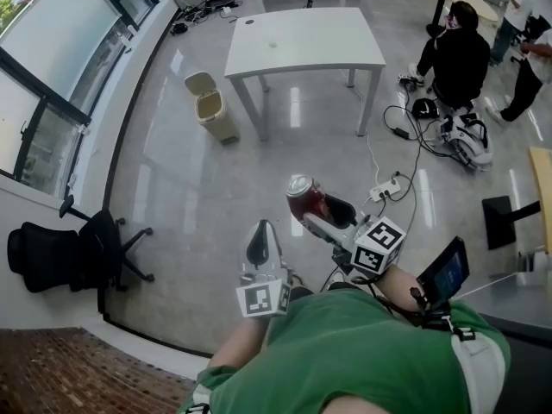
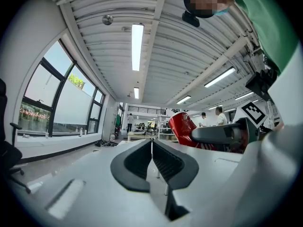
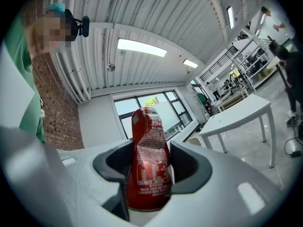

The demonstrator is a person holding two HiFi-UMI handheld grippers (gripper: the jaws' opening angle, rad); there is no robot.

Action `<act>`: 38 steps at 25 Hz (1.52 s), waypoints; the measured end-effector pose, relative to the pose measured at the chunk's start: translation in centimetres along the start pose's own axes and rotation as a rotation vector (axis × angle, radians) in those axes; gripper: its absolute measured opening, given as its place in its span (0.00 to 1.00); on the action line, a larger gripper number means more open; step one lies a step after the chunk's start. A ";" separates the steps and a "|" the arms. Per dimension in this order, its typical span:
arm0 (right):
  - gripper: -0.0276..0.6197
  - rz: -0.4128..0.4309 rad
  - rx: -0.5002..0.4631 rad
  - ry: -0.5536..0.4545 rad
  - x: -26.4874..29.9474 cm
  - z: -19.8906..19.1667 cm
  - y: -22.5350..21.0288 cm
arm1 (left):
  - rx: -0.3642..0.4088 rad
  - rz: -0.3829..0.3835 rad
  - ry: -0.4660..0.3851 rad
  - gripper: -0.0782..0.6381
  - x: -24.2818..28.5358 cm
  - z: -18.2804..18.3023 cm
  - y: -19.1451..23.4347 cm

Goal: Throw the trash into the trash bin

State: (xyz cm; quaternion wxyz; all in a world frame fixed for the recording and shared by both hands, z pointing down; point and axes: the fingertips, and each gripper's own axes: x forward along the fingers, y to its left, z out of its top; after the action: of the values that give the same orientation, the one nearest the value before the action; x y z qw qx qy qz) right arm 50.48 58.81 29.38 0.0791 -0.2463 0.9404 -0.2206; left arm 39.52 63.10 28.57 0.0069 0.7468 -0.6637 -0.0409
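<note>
Head view, right gripper: held low in the frame, pointing up the frame toward the white table.
Head view, red can: clamped between the right gripper's jaws, with its silver top end turned toward the camera.
Head view, left gripper: just beside the right gripper on its left, tips drawn together, carrying nothing.
Head view, trash bin: beige, it stood on the grey floor beside the front left leg of the white table, well apart from both grippers.
Head view, surroundings: a black office chair stood by the window wall at left; a white power strip lay on the floor near the right gripper; people were at upper right.

Left gripper view, left gripper: jaws together, the dark pads meeting along one line, nothing between them.
Left gripper view, red can: visible to the right beyond the jaws, carried by the right gripper.
Left gripper view, background: ceiling lights above and windows at left.

Right gripper view, right gripper: jaws clamped on the red can, one pad pressing each side.
Right gripper view, red can: dented and crumpled, standing upright between the pads and rising above them.
Right gripper view, white table: far off to the right behind the can.
</note>
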 end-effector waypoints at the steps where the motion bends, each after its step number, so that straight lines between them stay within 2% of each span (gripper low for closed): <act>1: 0.41 0.004 -0.004 0.005 0.8 0.1 0.1 | -0.004 0.005 -0.003 0.13 0.3 0.1 0.8; 19: 0.41 0.000 -0.047 -0.010 14.2 1.6 0.3 | -0.009 -0.024 -0.066 0.13 6.5 2.5 12.4; 30: 0.41 0.000 -0.033 -0.009 22.3 -0.3 1.8 | -0.012 0.022 -0.034 0.13 6.1 1.6 21.4; 38: 0.41 -0.004 -0.024 0.008 25.5 -0.9 1.8 | -0.035 0.034 -0.019 0.13 6.8 1.1 24.3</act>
State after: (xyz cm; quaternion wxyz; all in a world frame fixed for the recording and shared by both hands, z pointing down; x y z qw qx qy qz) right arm 27.43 47.86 28.37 0.0722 -0.2480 0.9429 -0.2105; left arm 16.18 53.54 28.73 0.0142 0.7348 -0.6755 -0.0593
